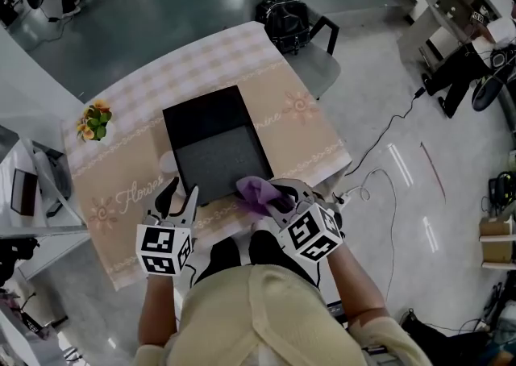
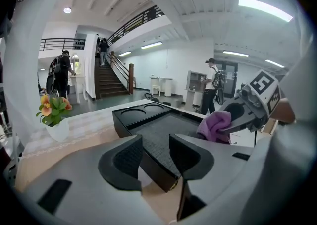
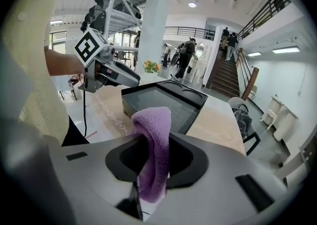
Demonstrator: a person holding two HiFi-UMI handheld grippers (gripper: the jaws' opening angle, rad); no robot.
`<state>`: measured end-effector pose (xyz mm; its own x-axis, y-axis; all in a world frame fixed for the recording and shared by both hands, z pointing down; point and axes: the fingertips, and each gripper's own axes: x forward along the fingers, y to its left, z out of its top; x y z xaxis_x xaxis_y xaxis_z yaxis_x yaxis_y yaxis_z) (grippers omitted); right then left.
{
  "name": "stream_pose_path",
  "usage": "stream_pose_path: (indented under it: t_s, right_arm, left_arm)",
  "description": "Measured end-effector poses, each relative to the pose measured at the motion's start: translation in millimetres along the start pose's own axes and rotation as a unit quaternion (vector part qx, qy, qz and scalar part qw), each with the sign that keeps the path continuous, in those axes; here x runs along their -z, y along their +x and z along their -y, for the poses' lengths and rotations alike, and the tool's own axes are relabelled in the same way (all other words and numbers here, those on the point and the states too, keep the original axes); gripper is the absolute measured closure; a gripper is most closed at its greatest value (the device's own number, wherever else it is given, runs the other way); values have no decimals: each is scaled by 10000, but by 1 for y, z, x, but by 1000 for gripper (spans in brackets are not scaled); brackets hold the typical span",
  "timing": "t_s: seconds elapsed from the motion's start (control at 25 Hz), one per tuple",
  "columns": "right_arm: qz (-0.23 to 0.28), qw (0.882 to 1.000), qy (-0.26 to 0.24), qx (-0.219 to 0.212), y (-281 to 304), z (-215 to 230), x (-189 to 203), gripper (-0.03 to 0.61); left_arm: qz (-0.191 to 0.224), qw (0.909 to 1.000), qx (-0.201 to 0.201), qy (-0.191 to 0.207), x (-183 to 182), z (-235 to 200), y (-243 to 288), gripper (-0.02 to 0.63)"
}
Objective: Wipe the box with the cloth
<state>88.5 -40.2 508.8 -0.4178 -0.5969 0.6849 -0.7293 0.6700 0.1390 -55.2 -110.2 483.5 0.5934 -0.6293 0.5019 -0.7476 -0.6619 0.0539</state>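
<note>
right gripper [image 3: 154, 144] pinching purple cloth [image 3: 151, 120], black box [image 1: 214, 143] beneath — left gripper [image 2: 156, 140] wide at its corner

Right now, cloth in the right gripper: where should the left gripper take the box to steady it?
Probably its near-left corner wall, from the person's side, over the rim. The box has thin upright walls; that corner sits between the left gripper's open jaws, clear of the cloth.

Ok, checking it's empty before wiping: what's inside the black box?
The black box holds nothing loose: a dark textured floor and two round recesses at its far end. The purple cloth in the right gripper hides its near right corner.
</note>
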Motion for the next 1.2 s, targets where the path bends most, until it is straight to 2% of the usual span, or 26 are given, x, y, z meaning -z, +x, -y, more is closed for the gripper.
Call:
stream_pose_path:
  t_s: [0.28, 0.52, 0.8, 1.04, 1.2]
  right_arm:
    - [36, 9975, 664, 254, -10, 12, 8, 477]
    - [24, 9928, 1126, 419, -21, 24, 14, 477]
    - [36, 9905, 1299, 455, -30, 30, 10, 477]
    - [237, 9881, 1437, 502, -41, 41, -7, 477]
    - [499, 9868, 1465, 468, -48, 45, -24, 477]
  left_arm:
    - [-39, 9994, 306, 146, -8, 20, 2, 442]
    - [8, 9980, 622, 96, -18, 38, 1, 442]
    - [10, 9974, 718, 15, -28, 46, -2, 442]
    - [-149, 9946, 879, -539, -32, 49, -5, 459]
    - [-108, 9959, 770, -472, -39, 46, -10, 500]
